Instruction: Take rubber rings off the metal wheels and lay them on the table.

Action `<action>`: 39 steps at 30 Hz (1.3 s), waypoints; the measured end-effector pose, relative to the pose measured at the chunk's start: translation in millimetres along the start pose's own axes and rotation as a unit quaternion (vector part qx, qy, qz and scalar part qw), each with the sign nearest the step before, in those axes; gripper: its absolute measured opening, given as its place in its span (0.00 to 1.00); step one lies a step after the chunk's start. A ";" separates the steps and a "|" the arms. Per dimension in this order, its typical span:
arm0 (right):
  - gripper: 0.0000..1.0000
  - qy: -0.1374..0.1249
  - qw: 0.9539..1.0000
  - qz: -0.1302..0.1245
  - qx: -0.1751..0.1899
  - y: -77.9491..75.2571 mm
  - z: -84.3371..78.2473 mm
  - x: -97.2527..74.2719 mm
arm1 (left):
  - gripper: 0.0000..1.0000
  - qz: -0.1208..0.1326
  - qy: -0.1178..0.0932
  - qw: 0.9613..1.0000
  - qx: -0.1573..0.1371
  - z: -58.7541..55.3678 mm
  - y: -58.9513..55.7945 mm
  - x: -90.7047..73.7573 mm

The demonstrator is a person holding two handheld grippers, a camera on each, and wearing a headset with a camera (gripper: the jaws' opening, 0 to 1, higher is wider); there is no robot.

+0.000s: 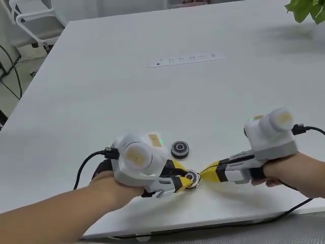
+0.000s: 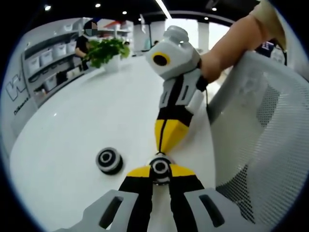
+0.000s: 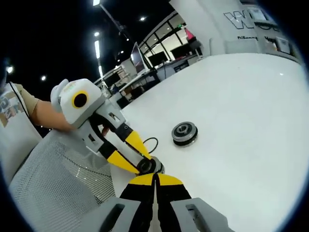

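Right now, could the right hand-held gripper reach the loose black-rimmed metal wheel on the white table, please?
Probably yes: bare table separates the right hand-held gripper from that loose wheel, though its shut jaws sit at the second wheel in the left hand-held gripper.

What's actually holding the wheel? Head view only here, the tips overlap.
Observer: The left gripper. Its own view shows its jaws closed on either side of the wheel.
Operator: Right one open or shut?
Observer: The right gripper is shut. In its own view the jaws press together with only a thin seam, tips at the wheel's edge. I can't tell whether they pinch anything.
Operator: Anything near the work that I can't see?
Observer: Yes, a white mesh chair back stands close by the grippers, on the person's side.
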State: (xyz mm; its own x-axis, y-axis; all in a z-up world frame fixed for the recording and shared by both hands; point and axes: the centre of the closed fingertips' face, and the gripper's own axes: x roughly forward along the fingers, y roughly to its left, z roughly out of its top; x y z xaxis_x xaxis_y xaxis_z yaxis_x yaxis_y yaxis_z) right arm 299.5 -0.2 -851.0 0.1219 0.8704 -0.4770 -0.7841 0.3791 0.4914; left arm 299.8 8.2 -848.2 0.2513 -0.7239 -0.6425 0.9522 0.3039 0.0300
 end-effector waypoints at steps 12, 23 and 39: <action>0.00 -0.011 1.000 0.007 0.027 6.6 3.7 1.0 | 0.12 0.004 0.004 1.000 0.001 0.0 0.0 0.2; 0.00 -0.014 0.999 0.017 0.030 11.5 5.9 0.8 | 0.11 0.005 0.006 1.000 0.003 -0.1 0.0 0.5; 0.00 -0.014 0.999 0.032 0.028 15.7 6.8 3.1 | 0.11 0.005 0.005 1.000 0.003 0.2 -0.3 0.2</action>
State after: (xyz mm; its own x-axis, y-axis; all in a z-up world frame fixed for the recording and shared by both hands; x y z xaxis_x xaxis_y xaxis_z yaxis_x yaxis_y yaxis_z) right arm 291.7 10.6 -839.8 0.0909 0.9013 -0.4235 -0.7557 0.3393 0.5601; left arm 299.6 7.8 -848.1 0.2589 -0.7150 -0.6494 0.9508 0.3071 0.0410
